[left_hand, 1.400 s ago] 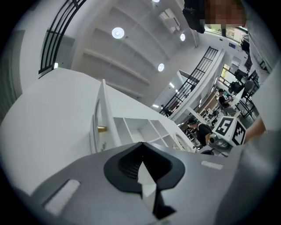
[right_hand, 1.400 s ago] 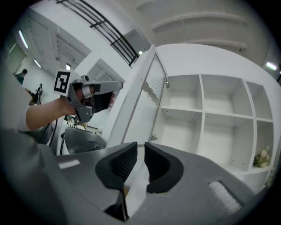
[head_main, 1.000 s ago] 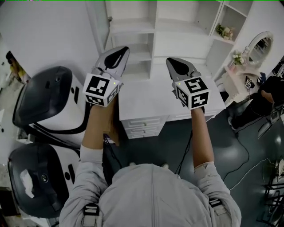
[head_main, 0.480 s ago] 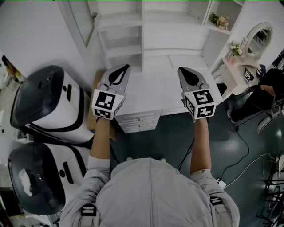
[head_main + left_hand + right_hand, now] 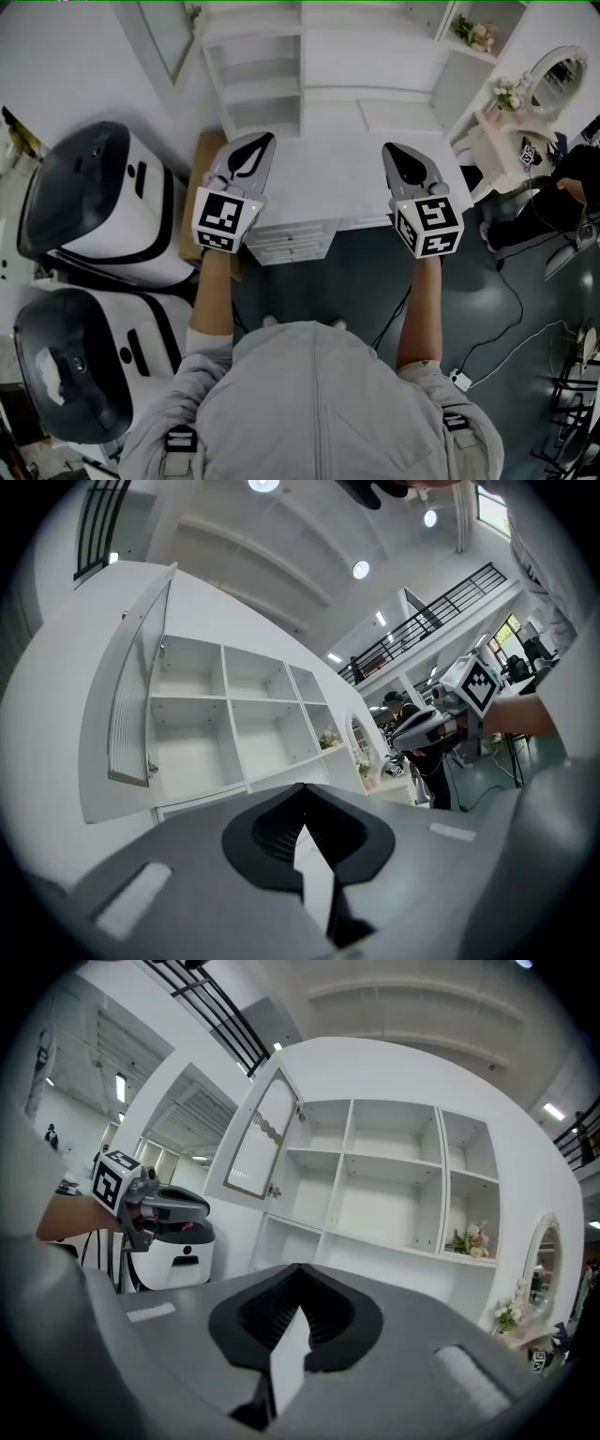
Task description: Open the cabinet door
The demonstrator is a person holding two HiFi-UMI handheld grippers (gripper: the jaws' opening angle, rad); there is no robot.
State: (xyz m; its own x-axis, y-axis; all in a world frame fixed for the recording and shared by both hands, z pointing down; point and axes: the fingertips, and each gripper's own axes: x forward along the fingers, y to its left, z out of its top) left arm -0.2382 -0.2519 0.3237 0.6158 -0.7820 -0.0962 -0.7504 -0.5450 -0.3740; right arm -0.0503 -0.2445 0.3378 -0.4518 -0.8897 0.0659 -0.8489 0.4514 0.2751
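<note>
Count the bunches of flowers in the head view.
2. The first bunch of flowers stands in the right-hand column of the shelf unit. The second bunch of flowers sits on the dressing table by the oval mirror. Others may be hidden.

Your left gripper (image 5: 261, 142) and right gripper (image 5: 392, 150) have smooth, matt grey plastic shells, each with a black ribbed lining (image 5: 325, 1324) that looks rubbery. The cabinet (image 5: 394, 1185) is smooth and painted white with a soft sheen. The pane in the cabinet door (image 5: 258, 1143) looks ribbed and translucent. Beside you, two machines (image 5: 94, 202) have glossy black and white plastic casings. Your shirt (image 5: 319, 403) is grey woven cloth. The floor (image 5: 525, 319) is dark, smooth and faintly shiny.
</note>
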